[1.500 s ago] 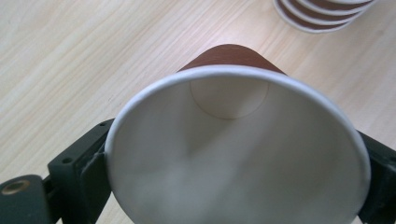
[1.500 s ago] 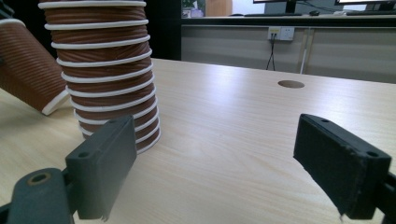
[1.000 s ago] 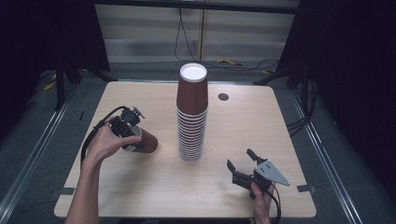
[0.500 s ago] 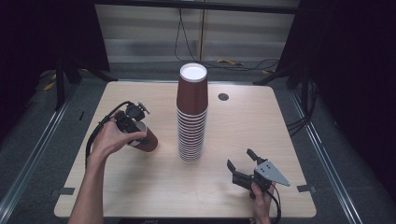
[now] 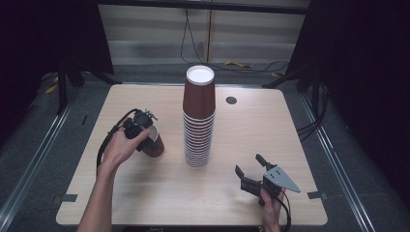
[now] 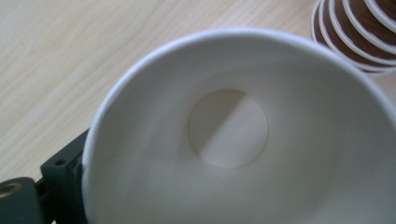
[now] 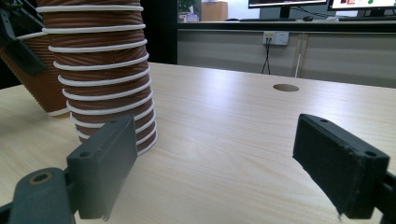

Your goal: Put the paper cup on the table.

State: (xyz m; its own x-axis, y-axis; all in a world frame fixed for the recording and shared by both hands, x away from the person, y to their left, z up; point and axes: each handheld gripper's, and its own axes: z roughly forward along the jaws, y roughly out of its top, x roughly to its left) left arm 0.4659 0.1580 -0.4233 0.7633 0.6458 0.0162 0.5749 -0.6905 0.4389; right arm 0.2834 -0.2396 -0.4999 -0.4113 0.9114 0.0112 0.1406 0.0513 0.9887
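Observation:
A tall stack of brown ribbed paper cups (image 5: 199,121) stands upside down at the table's middle. Left of it, a single brown cup (image 5: 154,144) rests tilted on the table, its white mouth facing up and left. My left gripper (image 5: 147,130) is shut on that cup's rim. In the left gripper view I look into the cup's white inside (image 6: 229,130); one black finger (image 6: 60,175) lies outside its wall and the other is hidden. My right gripper (image 5: 248,164) rests open at the front right, nothing between its fingers, facing the stack (image 7: 102,84).
The wooden table (image 5: 270,130) has a round cable hole (image 5: 231,100) at the back right. Dark floor and metal rails surround it. The held cup (image 7: 42,88) stands close beside the stack's base, to its left in the right gripper view.
My left hand has tipped the single cup up from lying on its side to nearly standing, mouth turned upward. The right gripper and the stack have stayed put.

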